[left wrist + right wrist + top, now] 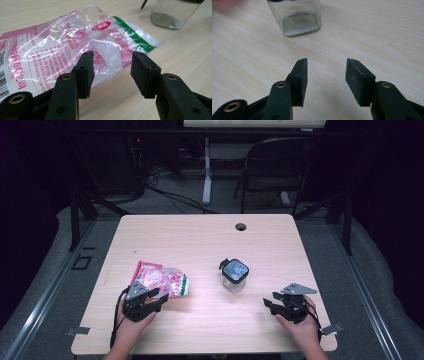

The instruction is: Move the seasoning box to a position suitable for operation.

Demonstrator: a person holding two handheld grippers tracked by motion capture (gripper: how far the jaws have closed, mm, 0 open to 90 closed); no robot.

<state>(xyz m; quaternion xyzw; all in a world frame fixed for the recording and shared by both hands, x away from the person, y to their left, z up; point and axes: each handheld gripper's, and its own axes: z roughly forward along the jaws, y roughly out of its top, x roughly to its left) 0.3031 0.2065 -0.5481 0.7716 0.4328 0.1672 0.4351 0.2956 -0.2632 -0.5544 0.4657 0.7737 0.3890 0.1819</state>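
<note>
A crinkled clear plastic bag [160, 279] with pink print and a green end lies flat on the left of the wooden table [210, 240]. My left gripper [159, 298] is open at the bag's near edge; in the left gripper view the bag [70, 47] lies just beyond the jaws and nothing is between the pads [86, 71]. A square glass jar [234, 275] with a black lid stands at the table's middle. My right gripper [270, 301] is open to the jar's right, and the jar [295, 16] sits well ahead of its bare jaws.
A round cable hole [241, 226] is near the table's far edge. A dark folding chair [277, 167] and a white desk leg [207, 170] stand on the floor beyond the table. Both hands rest near the table's front edge.
</note>
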